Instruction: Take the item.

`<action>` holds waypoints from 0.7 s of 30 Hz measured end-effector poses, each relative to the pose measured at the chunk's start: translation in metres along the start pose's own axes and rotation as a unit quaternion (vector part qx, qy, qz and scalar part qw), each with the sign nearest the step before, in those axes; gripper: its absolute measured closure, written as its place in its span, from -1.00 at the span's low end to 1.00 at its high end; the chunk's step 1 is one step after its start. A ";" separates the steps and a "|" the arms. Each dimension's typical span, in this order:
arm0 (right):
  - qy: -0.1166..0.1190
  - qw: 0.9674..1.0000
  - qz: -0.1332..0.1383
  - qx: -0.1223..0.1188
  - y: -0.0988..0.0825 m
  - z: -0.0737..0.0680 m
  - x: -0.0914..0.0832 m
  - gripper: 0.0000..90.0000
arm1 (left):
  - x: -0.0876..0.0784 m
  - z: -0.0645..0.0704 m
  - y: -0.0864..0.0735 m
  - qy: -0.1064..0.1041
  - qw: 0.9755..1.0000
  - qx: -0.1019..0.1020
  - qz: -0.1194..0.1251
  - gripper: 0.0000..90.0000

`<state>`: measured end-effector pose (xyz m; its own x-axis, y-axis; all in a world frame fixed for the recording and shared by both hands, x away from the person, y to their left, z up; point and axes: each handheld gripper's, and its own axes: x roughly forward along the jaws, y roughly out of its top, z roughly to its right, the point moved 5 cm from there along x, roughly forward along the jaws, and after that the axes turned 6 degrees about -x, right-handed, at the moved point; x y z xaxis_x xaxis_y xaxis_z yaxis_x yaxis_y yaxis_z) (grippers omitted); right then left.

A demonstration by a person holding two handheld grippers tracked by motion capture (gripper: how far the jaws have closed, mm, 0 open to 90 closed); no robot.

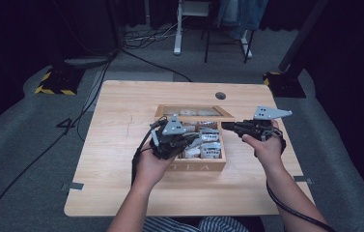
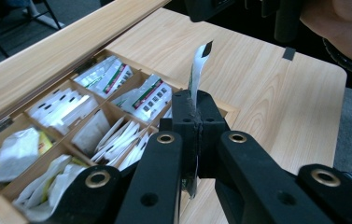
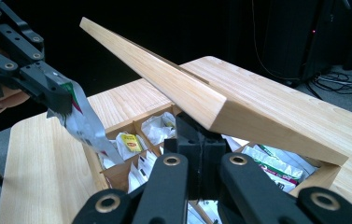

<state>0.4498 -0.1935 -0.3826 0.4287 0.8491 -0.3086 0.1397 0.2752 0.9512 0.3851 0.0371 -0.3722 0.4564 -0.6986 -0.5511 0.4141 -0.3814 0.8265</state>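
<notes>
Here, left gripper (image 2: 196, 122) clamped on a sachet (image 2: 197, 70), held above the tea box (image 1: 199, 166). Right gripper (image 3: 200, 145) closed, empty, its tip under the raised lid (image 3: 187, 88).

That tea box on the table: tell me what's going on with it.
A person works at a wooden tea box with a gripper in each hand. The left gripper is shut on a silver tea sachet, held in the air above the compartments. The right gripper is shut, its tips under the raised lid, seemingly propping it open. More sachets sit in the compartments.
</notes>
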 end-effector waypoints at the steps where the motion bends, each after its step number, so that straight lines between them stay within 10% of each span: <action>1: 0.000 1.000 0.000 0.000 0.000 0.000 0.000 1.00 | -0.002 -0.001 -0.001 0.002 1.000 -0.001 0.002 0.99; 21: -0.001 1.000 -0.002 0.001 -0.001 0.000 0.001 1.00 | -0.052 -0.032 -0.029 0.064 0.997 -0.040 0.013 0.99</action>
<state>0.4503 -0.1934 -0.3837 0.4299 0.8474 -0.3117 0.1431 0.2770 0.9502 0.3744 0.1037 -0.3713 0.5624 -0.6231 -0.5435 0.4593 -0.3111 0.8320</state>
